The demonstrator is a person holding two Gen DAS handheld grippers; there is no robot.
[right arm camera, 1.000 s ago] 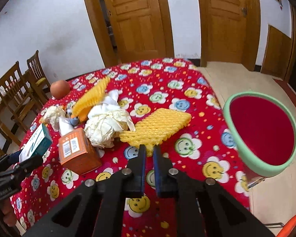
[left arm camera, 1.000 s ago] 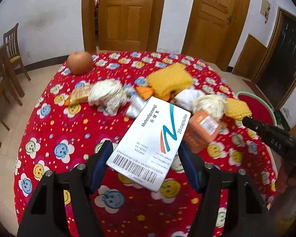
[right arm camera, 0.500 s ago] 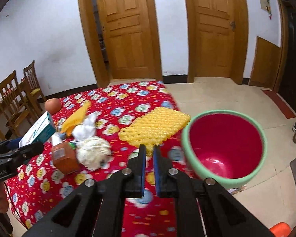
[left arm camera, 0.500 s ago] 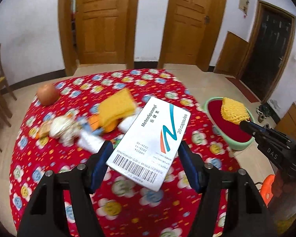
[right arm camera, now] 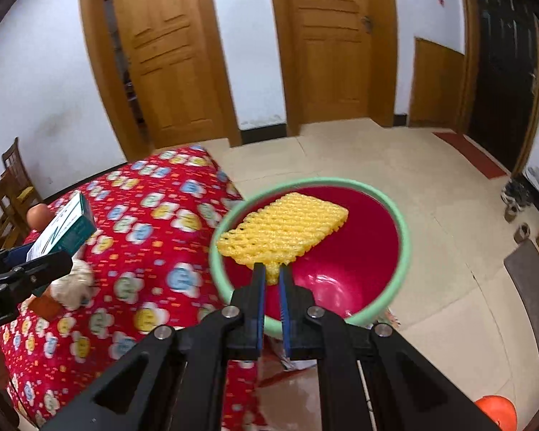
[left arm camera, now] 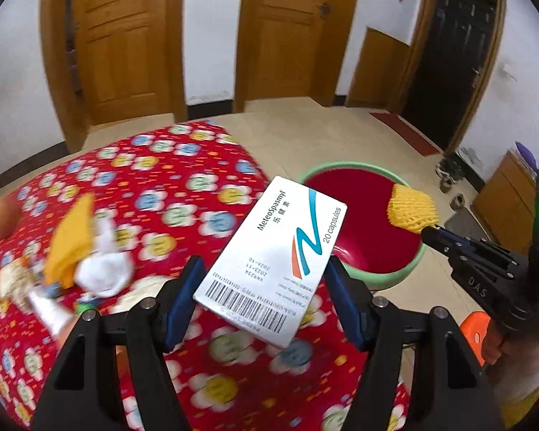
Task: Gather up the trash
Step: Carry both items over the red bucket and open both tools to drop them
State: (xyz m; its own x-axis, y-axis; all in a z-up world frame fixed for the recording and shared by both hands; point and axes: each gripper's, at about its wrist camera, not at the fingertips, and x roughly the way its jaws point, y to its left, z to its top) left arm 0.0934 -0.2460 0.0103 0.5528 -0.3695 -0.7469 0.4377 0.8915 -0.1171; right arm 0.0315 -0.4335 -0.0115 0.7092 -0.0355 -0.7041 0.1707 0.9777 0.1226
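Red cloth with smiley flowers covers the tabletop (left arm camera: 169, 194). Its right edge drops off just beside a red bin (right arm camera: 399, 230) with a green rim, which stands on the pale floor (right arm camera: 431, 165). Past the bin the floor lies open up to two wooden doors (right arm camera: 183, 61) and a dark one.

The left claw (left arm camera: 262, 276) holds a white box (left arm camera: 273, 258) by its long sides, above the tabletop's edge. The box tilts, and its top corner covers a bit of the bin's rim. The right claw (right arm camera: 272, 276) is pinched tight on one corner of a yellow foam net (right arm camera: 284, 230), which hangs over the bin's open mouth, clear of the rim.

More trash lies on the tabletop to the left: a yellow sheet (left arm camera: 70, 240), a white wad (left arm camera: 104, 269) and a silver tube (left arm camera: 46, 309). They are blurred, and more bits at the left edge are too smeared to name. A round brown thing (left arm camera: 1, 215) is cut off by the picture's edge; it is hard to tell what it is.

The box reads "MeteoSpasmyl" and "20 capsules", with a blue and orange swoosh and a barcode. The small print is too tiny to read. The right claw's arm shows the letters "DAS".
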